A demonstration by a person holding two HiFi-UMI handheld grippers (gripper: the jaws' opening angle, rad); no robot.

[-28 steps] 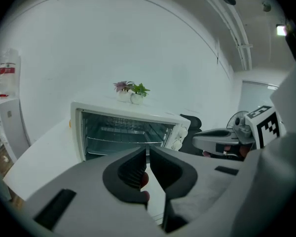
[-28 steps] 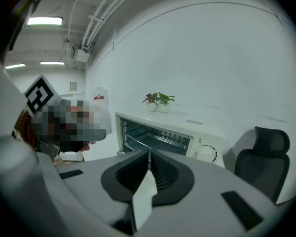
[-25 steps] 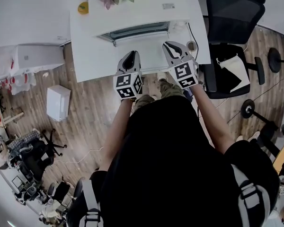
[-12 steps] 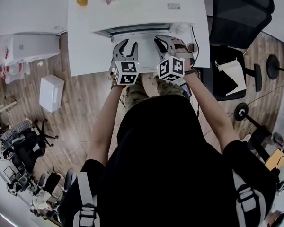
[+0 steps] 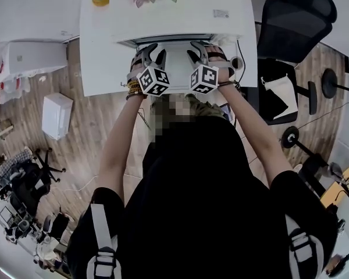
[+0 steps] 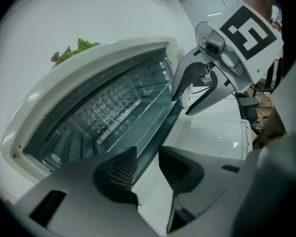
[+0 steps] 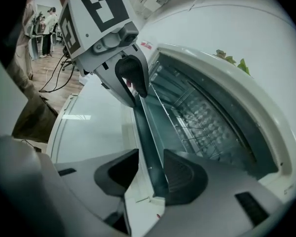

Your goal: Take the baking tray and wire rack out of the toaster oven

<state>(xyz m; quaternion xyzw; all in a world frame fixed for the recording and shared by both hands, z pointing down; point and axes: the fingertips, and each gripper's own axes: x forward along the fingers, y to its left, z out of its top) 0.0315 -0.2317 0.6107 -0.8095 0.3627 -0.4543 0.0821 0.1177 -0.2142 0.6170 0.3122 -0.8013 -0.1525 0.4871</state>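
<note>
White toaster oven (image 5: 174,13) sits on a white table (image 5: 99,68), door dropped open.

Head view: left gripper (image 5: 153,52) and right gripper (image 5: 201,52) are side by side at the oven mouth. Both sets of jaws have just been opening and are spread. Tray and rack can't be seen from here, as the oven's top hides the cavity.

Left gripper view: fills that in. The wire rack (image 6: 116,113) and, under it, the baking tray (image 6: 155,113) are both inside. Jaws apart, nothing pinched. Only the white door (image 6: 212,132) and the dark sill show in the gap, so this gripper looks short of the tray.

Right gripper view: jaws apart, with the tray's front lip running through the gap, not clamped yet. This is the only view showing a lip lined up for a grip.

To do it well: push the left gripper in until the lip sits between its pads too. Close both evenly, then pull straight out and level, so the rack doesn't snag or tip.
</note>
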